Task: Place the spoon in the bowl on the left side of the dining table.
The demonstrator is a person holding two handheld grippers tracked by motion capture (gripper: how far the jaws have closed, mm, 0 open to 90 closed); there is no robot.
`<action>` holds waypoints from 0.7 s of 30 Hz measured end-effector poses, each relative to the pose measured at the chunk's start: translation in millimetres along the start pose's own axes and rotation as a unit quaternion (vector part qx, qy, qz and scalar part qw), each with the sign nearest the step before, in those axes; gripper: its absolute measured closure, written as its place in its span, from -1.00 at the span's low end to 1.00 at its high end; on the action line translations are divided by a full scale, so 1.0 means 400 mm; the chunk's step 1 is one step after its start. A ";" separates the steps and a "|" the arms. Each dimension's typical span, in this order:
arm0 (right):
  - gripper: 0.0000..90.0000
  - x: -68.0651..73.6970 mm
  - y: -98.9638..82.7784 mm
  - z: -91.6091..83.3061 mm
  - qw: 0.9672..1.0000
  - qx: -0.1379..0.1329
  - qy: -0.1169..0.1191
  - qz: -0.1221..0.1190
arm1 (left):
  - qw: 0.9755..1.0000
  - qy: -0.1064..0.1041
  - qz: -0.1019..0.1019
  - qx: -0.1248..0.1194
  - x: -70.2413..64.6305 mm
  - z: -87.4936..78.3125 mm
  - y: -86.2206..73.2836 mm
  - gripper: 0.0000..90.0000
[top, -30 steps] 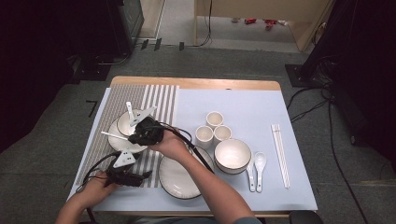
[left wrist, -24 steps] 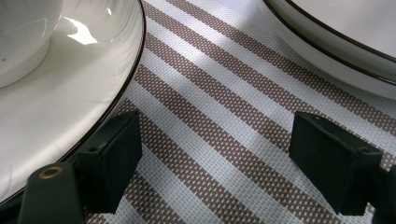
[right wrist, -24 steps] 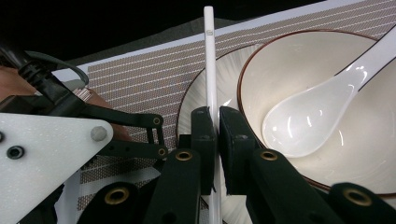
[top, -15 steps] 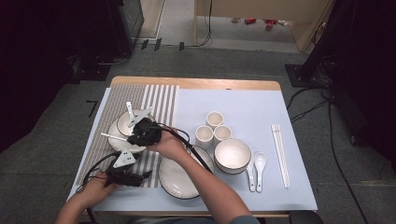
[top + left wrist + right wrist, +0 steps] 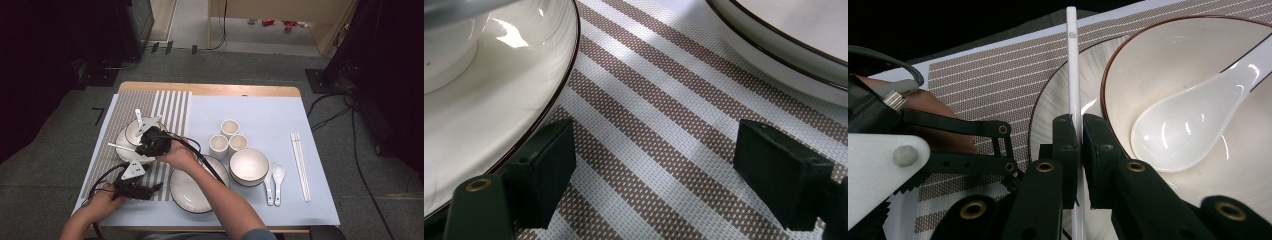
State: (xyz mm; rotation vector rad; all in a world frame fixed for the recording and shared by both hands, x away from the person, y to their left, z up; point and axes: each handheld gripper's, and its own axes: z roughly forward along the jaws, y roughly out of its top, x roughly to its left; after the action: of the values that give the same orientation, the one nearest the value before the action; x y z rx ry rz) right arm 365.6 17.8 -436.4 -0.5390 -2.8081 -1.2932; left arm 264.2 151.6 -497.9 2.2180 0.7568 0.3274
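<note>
My right gripper (image 5: 1078, 127) is shut on a thin white chopstick (image 5: 1072, 60), which runs straight up between its pads. Just beyond lies a cream bowl (image 5: 1168, 55) holding a white spoon (image 5: 1188, 125), set on a ribbed plate (image 5: 1048, 115). In the high view the right gripper (image 5: 143, 148) hovers at that bowl's (image 5: 135, 131) near rim, with the chopstick (image 5: 119, 146) sticking out to the left. My left gripper (image 5: 156, 187) rests low on the striped placemat (image 5: 172, 107), open with nothing between its fingers (image 5: 546, 170).
A large plate (image 5: 192, 192) lies near the front edge, right of the left gripper. Three small cups (image 5: 229, 127), a big bowl (image 5: 248, 165), two white spoons (image 5: 277, 175) and a pair of chopsticks (image 5: 300, 165) sit on the pale blue mat (image 5: 260, 107).
</note>
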 end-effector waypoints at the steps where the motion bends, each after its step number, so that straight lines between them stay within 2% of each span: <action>1: 0.90 0.000 0.000 0.002 1.000 0.000 0.000 -0.001 | 1.000 0.000 0.000 0.000 0.000 0.000 0.000 -0.61; 21: 0.90 0.010 0.004 0.026 1.000 0.014 0.000 -0.007 | 1.000 0.000 0.000 0.000 0.000 0.000 0.000 -0.61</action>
State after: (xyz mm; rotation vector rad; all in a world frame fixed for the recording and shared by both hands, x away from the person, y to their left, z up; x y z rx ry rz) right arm 364.0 27.6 -441.3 -0.5202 -2.8302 -1.2535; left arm 264.1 151.6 -497.9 2.2182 0.7570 0.3275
